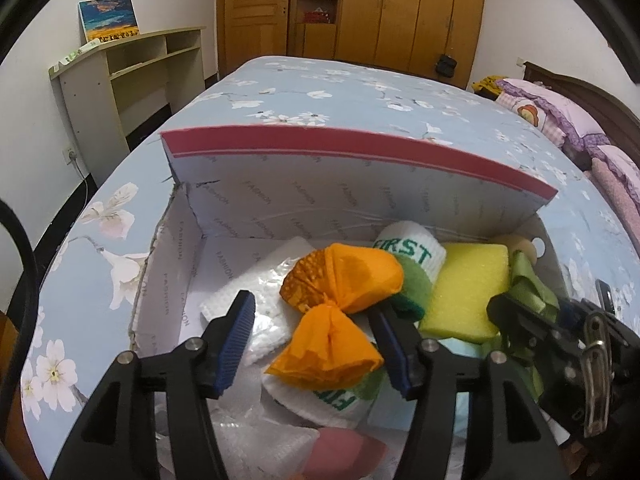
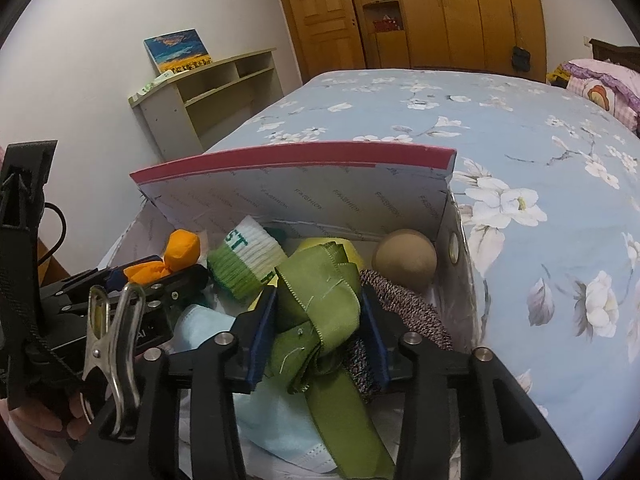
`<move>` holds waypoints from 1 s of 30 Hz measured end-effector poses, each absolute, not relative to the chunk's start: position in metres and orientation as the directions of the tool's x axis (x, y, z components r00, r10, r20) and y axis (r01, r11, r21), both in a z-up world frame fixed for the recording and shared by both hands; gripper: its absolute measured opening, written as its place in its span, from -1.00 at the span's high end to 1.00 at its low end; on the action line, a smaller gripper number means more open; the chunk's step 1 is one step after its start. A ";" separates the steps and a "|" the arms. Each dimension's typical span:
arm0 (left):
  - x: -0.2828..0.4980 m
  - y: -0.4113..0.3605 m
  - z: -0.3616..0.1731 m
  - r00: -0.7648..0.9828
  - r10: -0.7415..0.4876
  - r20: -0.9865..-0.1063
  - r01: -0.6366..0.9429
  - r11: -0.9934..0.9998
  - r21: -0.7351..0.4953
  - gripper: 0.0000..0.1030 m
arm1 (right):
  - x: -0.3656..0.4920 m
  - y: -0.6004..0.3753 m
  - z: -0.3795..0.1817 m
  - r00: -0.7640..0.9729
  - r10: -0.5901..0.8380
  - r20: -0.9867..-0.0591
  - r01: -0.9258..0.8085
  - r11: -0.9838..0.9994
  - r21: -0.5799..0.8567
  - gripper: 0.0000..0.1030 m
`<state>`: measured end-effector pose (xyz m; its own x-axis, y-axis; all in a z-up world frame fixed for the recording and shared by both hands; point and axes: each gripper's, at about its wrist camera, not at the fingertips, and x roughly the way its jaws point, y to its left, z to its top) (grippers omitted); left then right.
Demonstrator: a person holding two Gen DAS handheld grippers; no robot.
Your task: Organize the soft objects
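Both grippers down in the box (image 1: 360, 200)

Left gripper (image 1: 314, 340) spread around orange cloth (image 1: 340, 280); right gripper (image 2: 316, 316) pinching green ribbon (image 2: 320, 300), center frame.

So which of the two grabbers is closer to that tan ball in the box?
Right. The right gripper, around the green ribbon, sits just before the ball; the left gripper is across the box by the orange bundle.

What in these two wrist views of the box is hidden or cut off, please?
- Left wrist: pink object, cut by the bottom edge.
- Left wrist: tan ball, mostly behind the yellow sponge.
- Right wrist: speckled fabric, partly behind the right gripper and green ribbon.
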<state>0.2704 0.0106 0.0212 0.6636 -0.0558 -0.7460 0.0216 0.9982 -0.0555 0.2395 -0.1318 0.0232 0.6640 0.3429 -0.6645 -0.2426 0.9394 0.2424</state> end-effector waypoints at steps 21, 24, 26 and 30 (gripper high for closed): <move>0.254 0.010 0.039 0.700 -0.038 -0.713 0.007 0.999 -0.046 -0.39 | 0.225 -0.135 0.039 0.697 0.341 -0.631 -0.249 0.940 0.234 -0.28; 0.248 0.010 0.045 0.709 -0.037 -0.704 0.010 0.999 -0.042 -0.39 | 0.220 -0.133 0.044 0.701 0.347 -0.623 -0.261 0.938 0.229 -0.28; 0.243 0.009 0.049 0.716 -0.036 -0.697 0.013 0.999 -0.039 -0.39 | 0.216 -0.132 0.048 0.705 0.352 -0.616 -0.269 0.936 0.227 -0.28; 0.232 0.009 0.058 0.725 -0.045 -0.687 0.022 0.999 -0.042 -0.39 | 0.207 -0.131 0.055 0.714 0.358 -0.602 -0.274 0.934 0.230 -0.28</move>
